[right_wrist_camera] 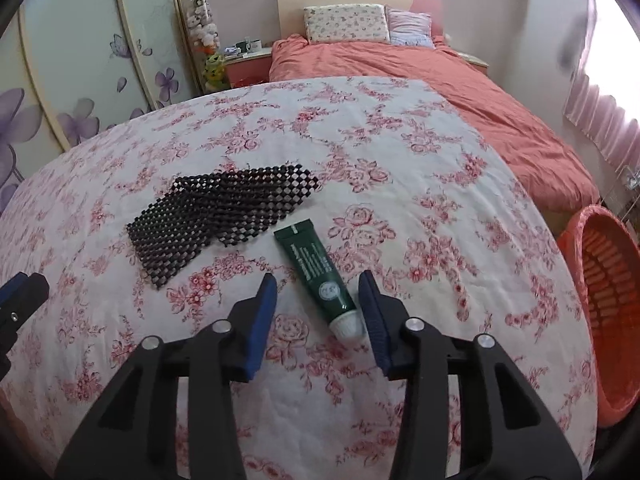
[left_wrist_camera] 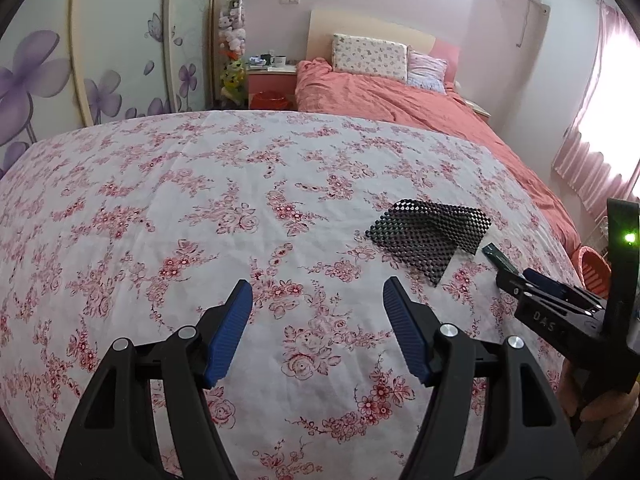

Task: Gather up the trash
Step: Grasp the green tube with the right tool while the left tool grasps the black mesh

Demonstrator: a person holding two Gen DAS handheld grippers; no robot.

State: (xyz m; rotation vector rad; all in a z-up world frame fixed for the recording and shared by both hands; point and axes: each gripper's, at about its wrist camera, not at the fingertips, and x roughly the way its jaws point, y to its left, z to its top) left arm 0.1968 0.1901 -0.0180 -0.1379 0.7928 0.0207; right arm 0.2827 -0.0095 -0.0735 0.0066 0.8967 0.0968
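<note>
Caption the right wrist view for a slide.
Right tool brackets a green tube beside a black mesh mat on a floral tablecloth; orange basket nearby.

The basket (right_wrist_camera: 600, 320) is cut off by the right edge of the right wrist view, so only its left part and rim show. In the left wrist view only a small piece of it (left_wrist_camera: 595, 270) is seen, behind the right gripper (left_wrist_camera: 520, 280). That gripper also covers most of the tube (left_wrist_camera: 496, 255); only the flat end shows. The print on the tube (right_wrist_camera: 316, 266) is too small to read. The left gripper (right_wrist_camera: 18, 292) is cut off by the left edge of the right wrist view. A hand (left_wrist_camera: 600, 408) is mostly hidden under the gripper body. Things on the nightstand (left_wrist_camera: 272, 74) are too small to tell.
</note>
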